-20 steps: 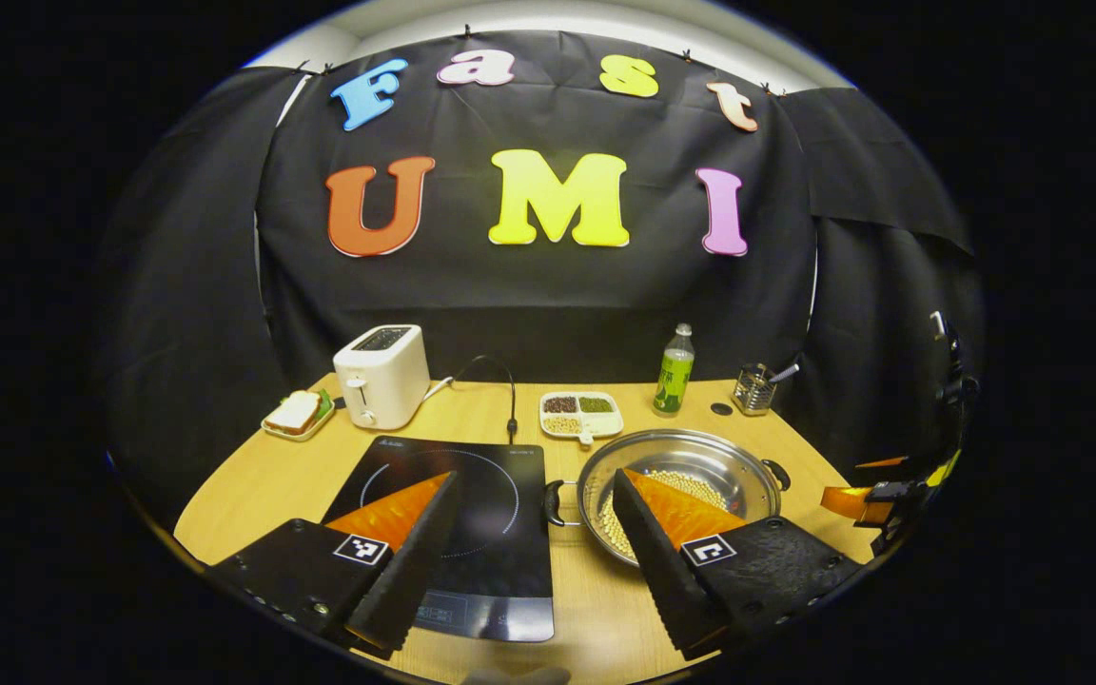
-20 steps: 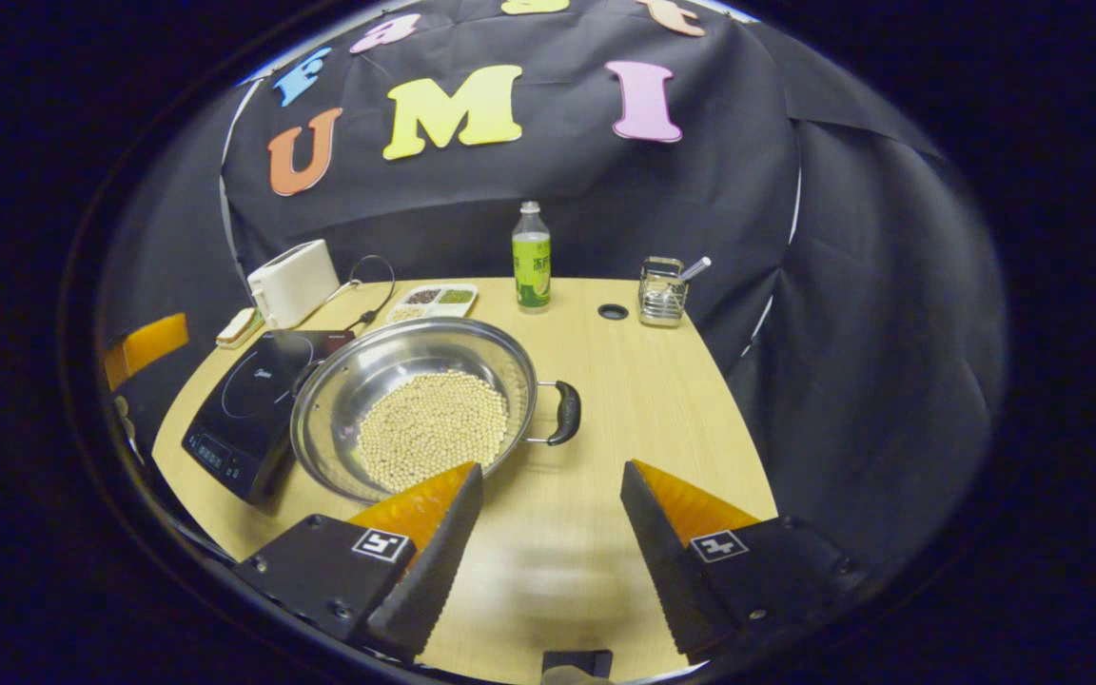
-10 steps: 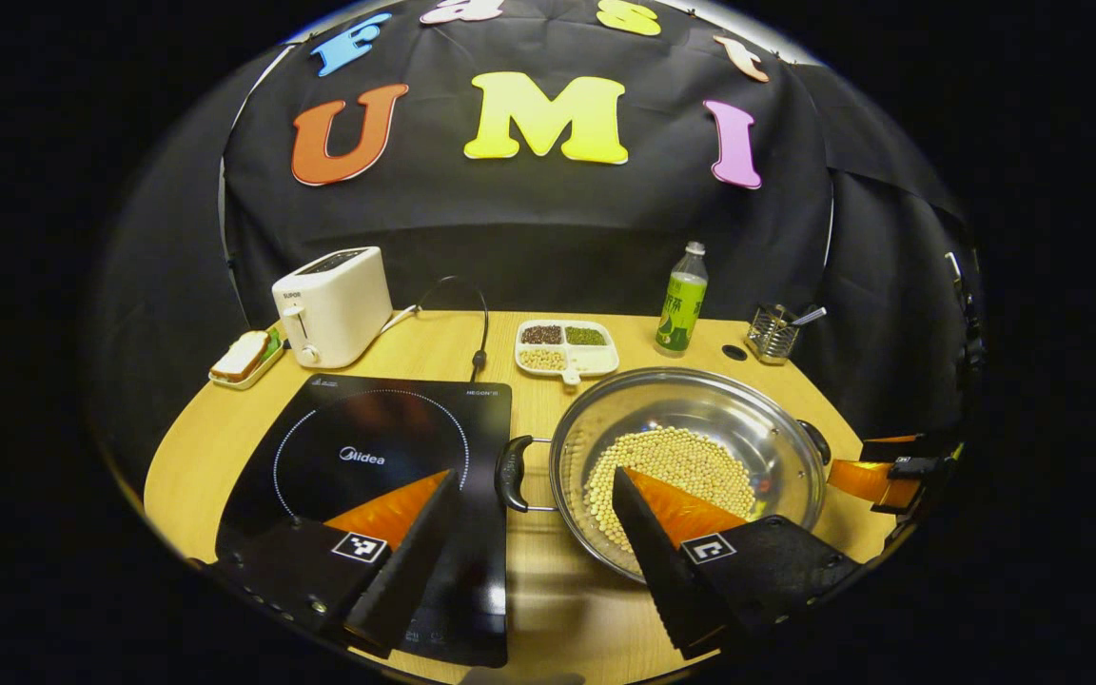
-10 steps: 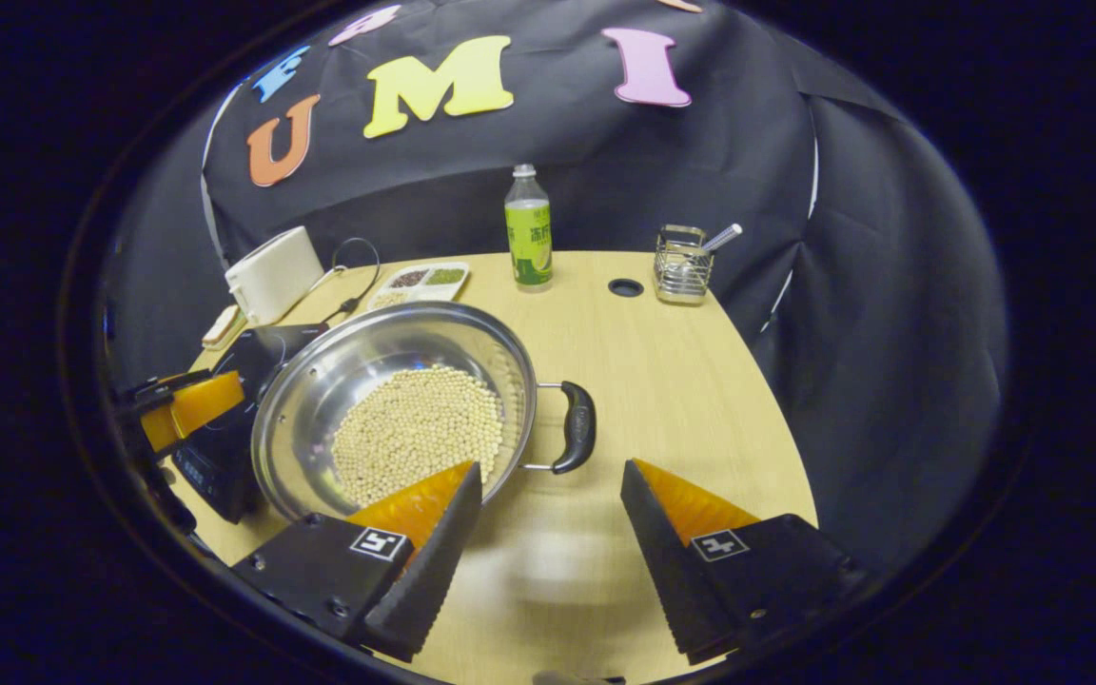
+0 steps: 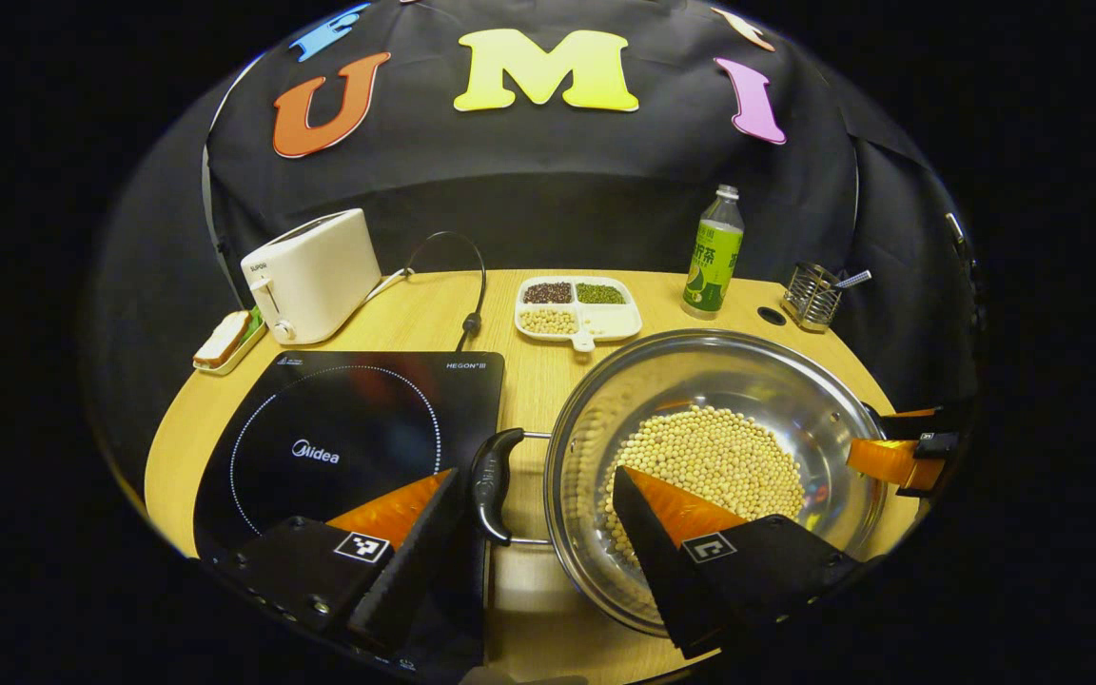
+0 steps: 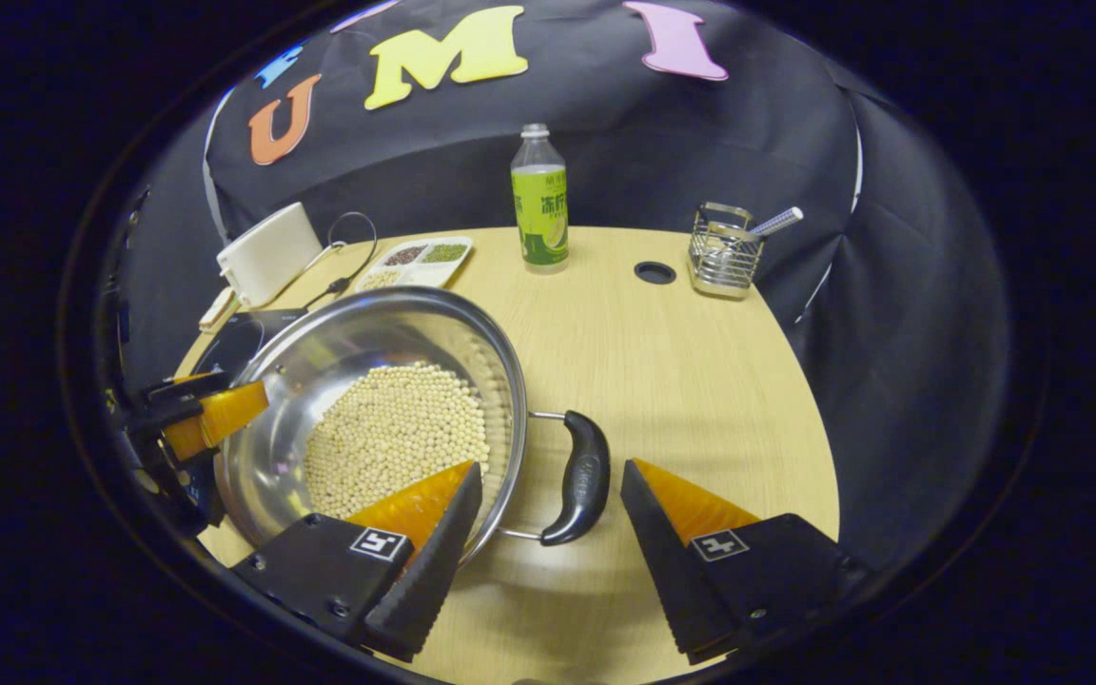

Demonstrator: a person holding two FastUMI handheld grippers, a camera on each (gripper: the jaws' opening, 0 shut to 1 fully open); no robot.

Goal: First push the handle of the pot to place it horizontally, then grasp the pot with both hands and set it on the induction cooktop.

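Both grippers stand spread, gripping nothing. Left gripper (image 5: 534,514) straddles the pot's (image 5: 776,381) near black handle (image 5: 489,480), one finger over the induction cooktop (image 5: 339,419), the other over the soybeans (image 5: 719,457). Right gripper (image 6: 548,509) brackets the opposite handle (image 6: 581,476), apparently without touching it. The steel pot sits on the wooden table (image 6: 700,381), just beside the cooktop, handles level.

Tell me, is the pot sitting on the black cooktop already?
No, the pot stands on the wooden table beside the induction cooktop, not on it.
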